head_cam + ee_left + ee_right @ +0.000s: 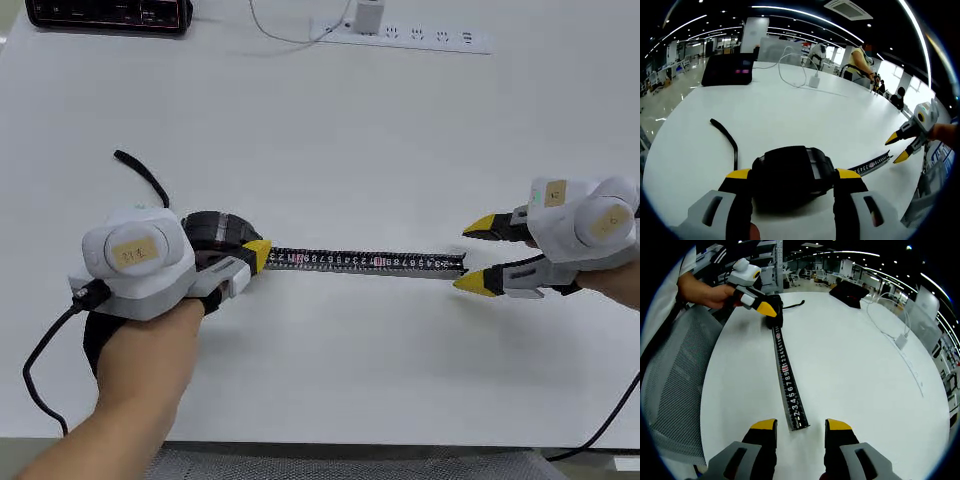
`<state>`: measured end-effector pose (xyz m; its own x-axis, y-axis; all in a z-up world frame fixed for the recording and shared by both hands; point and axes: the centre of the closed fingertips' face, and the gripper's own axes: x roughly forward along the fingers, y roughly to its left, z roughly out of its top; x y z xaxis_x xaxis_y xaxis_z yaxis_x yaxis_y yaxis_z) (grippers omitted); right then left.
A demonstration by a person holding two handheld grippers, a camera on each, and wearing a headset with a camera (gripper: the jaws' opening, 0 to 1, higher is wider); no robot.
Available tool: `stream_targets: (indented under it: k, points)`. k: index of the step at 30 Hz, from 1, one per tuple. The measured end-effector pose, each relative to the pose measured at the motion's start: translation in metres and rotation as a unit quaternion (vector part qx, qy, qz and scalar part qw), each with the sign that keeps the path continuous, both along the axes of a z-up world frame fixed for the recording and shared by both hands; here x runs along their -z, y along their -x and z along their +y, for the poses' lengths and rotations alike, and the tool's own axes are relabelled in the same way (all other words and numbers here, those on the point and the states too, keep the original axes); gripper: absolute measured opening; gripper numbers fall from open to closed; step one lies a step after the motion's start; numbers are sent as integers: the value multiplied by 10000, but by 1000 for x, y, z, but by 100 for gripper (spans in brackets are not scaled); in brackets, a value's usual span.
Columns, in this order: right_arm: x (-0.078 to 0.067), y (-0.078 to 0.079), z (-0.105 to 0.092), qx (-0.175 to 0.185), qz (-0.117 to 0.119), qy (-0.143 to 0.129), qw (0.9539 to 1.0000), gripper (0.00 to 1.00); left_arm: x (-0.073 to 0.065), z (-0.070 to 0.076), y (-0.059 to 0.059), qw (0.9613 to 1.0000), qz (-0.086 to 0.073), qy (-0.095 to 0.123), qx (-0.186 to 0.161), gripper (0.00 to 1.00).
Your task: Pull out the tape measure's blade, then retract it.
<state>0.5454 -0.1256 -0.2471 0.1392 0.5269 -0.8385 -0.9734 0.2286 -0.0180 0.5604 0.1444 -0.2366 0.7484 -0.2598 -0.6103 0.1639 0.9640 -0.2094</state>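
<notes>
The tape measure (215,232) lies on the white table (350,130), at 9 o'clock in the head view. The left gripper (792,175) is clamped on its black case, one yellow-tipped jaw on either side. The blade (365,261) is out of the case and lies flat on the table, numbered face up, running from the case toward 3 o'clock. The right gripper (474,257) sits at 3 o'clock with its jaws apart. The blade's end lies between the tips, and in the right gripper view it touches neither jaw. In that view the blade runs from 6 o'clock up to the case at 11 o'clock. A black strap (140,172) extends from the case toward 10 o'clock. At the table's far edge, a power strip (410,35) with a white charger (368,15) is at 12 o'clock and a black box (110,12) at 11 o'clock
</notes>
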Motion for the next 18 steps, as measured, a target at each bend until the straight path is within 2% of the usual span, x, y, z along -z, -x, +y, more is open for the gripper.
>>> stream_targets:
  k: [18]
  points:
    - [14, 4, -3, -387, 180, 344, 9985, 24, 1, 1, 0, 10000, 1, 7, 22, 61]
